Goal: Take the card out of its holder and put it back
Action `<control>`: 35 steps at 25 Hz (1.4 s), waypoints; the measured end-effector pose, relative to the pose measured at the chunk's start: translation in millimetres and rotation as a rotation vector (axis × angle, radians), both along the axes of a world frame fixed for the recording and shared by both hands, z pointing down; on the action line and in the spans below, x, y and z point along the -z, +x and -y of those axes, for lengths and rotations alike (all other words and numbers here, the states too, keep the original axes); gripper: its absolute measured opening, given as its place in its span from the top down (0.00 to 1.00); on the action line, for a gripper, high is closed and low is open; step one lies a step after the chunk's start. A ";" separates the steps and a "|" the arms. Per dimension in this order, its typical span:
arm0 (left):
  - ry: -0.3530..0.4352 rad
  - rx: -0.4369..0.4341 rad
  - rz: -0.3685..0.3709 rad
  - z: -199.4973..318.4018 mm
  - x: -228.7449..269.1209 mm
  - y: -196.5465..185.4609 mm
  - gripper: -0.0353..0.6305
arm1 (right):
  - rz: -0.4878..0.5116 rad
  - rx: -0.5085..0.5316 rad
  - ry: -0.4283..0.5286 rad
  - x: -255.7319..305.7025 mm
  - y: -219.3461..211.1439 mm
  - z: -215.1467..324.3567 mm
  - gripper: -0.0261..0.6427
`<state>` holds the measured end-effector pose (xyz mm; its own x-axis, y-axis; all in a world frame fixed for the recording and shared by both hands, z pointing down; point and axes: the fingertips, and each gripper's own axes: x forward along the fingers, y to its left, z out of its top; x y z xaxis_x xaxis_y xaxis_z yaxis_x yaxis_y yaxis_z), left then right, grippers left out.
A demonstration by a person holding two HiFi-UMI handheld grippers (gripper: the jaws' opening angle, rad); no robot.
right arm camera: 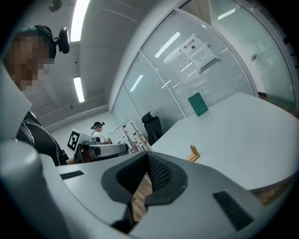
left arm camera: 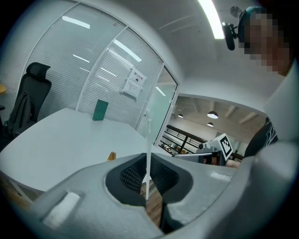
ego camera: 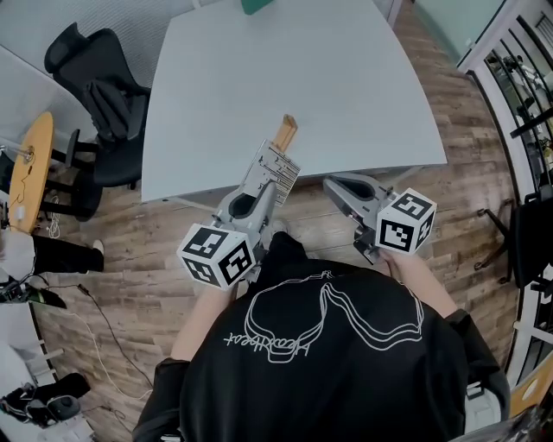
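Observation:
My left gripper (ego camera: 262,188) is shut on a white printed card (ego camera: 273,172), held up just short of the table's near edge. In the left gripper view the card (left arm camera: 148,149) shows edge-on as a thin upright line pinched between the pads of the left gripper (left arm camera: 148,181). The small wooden card holder (ego camera: 285,132) stands on the white table (ego camera: 346,78) just beyond the card, with nothing in it. It also shows as the holder (left arm camera: 111,156) and the holder (right arm camera: 194,152). To the right, my right gripper (ego camera: 333,184) hangs shut and holds nothing; the right gripper (right arm camera: 145,181) has its pads together.
A green object (ego camera: 256,5) stands at the table's far edge. A black office chair (ego camera: 99,78) sits left of the table, and a round wooden stool (ego camera: 30,168) is further left. Black railings (ego camera: 527,95) run along the right. Wooden floor lies under both grippers.

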<state>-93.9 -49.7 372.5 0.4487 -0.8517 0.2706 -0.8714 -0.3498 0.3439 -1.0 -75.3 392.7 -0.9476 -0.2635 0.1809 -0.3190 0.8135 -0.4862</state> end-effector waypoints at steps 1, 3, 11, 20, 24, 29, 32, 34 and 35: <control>0.001 0.000 0.001 1.4 0.3 -0.1 0.91 | -0.008 -0.004 0.007 -1.0 0.7 0.2 0.95; 0.005 0.001 0.002 4.1 0.6 -0.7 0.91 | -0.030 -0.014 0.026 -3.8 2.1 1.0 0.95; 0.025 0.022 0.021 26.0 -0.6 -4.8 0.91 | -0.033 -0.038 0.016 -9.3 8.6 10.4 0.95; 0.020 0.015 0.034 69.6 -3.8 -15.8 0.91 | -0.039 -0.078 0.002 -12.4 10.0 37.4 0.95; 0.022 0.013 0.036 89.2 -6.5 -22.9 0.91 | -0.043 -0.101 0.000 -13.3 9.0 51.7 0.95; 0.018 0.015 0.057 114.1 -14.2 -33.7 0.91 | -0.046 -0.130 -0.013 -16.0 9.0 68.5 0.95; 0.011 0.019 0.068 128.2 -22.2 -39.4 0.91 | -0.051 -0.145 -0.024 -20.2 9.8 76.3 0.95; 0.002 0.022 0.072 136.8 -28.0 -42.8 0.91 | -0.055 -0.153 -0.031 -22.8 10.4 81.2 0.95; -0.003 0.024 0.074 140.7 -31.2 -44.1 0.91 | -0.056 -0.157 -0.035 -24.0 10.8 83.6 0.95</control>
<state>-137.9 -190.4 403.7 0.4067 -0.8613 0.3046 -0.9027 -0.3274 0.2793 9.9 -158.9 416.7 -0.8835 -0.3997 0.2442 -0.4681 0.7344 -0.4915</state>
